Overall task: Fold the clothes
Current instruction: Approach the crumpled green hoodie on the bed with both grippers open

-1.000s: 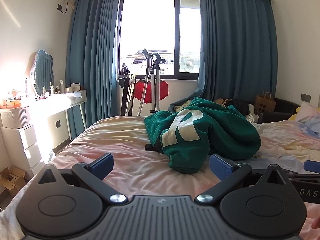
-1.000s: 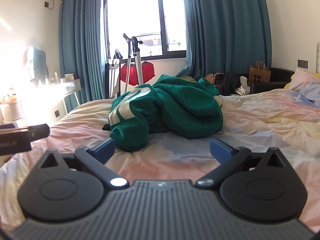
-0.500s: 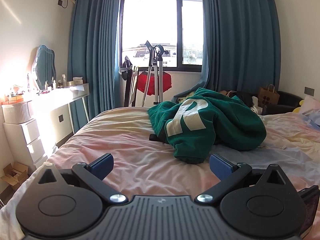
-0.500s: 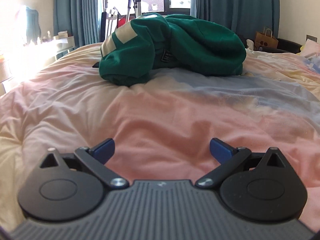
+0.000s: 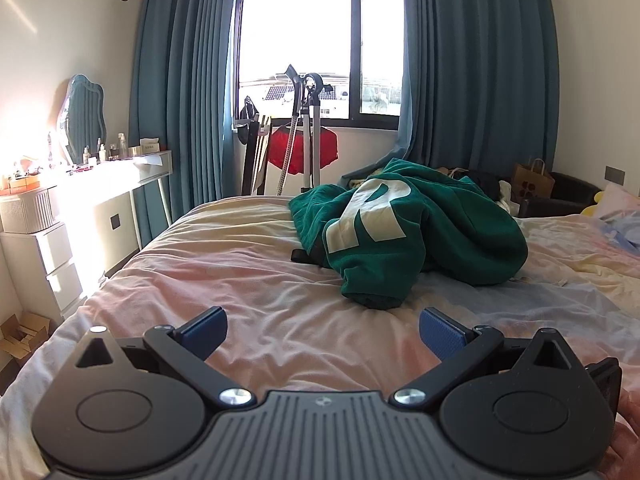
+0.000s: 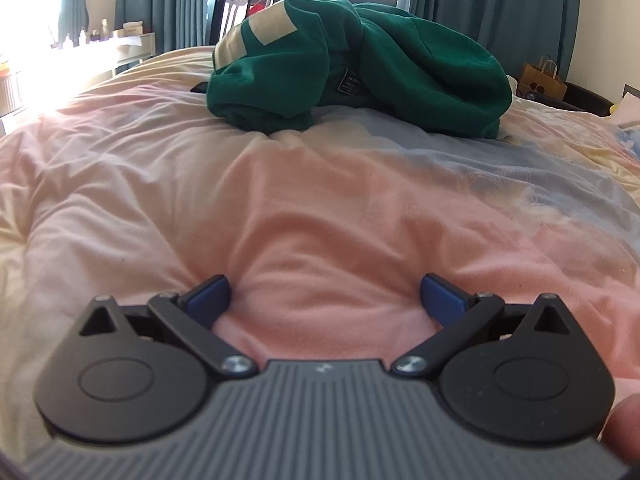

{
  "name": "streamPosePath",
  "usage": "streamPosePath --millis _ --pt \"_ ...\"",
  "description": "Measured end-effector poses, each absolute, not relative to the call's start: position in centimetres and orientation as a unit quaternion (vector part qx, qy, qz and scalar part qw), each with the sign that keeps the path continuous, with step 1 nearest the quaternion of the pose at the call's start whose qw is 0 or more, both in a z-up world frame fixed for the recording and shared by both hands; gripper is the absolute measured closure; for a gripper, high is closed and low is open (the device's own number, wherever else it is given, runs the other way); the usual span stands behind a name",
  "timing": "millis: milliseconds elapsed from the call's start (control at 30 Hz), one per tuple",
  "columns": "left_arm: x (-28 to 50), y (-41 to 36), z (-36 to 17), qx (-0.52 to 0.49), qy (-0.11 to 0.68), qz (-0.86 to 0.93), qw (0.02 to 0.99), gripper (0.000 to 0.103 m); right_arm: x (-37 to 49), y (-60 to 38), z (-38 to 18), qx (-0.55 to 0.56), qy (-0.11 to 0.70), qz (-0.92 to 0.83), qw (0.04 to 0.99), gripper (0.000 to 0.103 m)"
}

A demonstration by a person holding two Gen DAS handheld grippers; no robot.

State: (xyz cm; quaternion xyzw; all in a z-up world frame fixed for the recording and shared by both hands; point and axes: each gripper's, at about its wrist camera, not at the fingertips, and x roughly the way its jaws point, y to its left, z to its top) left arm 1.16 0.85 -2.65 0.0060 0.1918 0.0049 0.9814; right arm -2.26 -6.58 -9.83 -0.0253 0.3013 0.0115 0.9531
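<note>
Right hand-held gripper (image 6: 324, 294) dropped low, pads wide apart, pressing into pink quilted bed cover (image 6: 320, 208), empty. Left hand-held gripper (image 5: 322, 330) hovering, spread wide, empty. Crumpled green sweatshirt with white print (image 5: 404, 236) heaped mid-bed, well ahead. Risk: pinching bedding instead of garment.

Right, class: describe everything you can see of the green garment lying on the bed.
The green garment is a thick, fleecy-looking top, crumpled in a loose heap, not folded. A large cream printed shape shows on its upper folds, and a dark sewn-in label shows in the right wrist view. Its rolled near edge bulges toward the cameras. It rests on the pink and yellow bedcover, with a small black item poking out beside it. Neither gripper touches it.
</note>
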Motion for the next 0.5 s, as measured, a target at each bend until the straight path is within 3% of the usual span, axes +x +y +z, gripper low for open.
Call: streamPosePath --millis 500 --pt "1.43 0.62 -3.15 0.011 0.196 0.008 0.981 0.0 -2.19 -6.52 -9.91 -0.027 0.299 0.011 0.954 0.0"
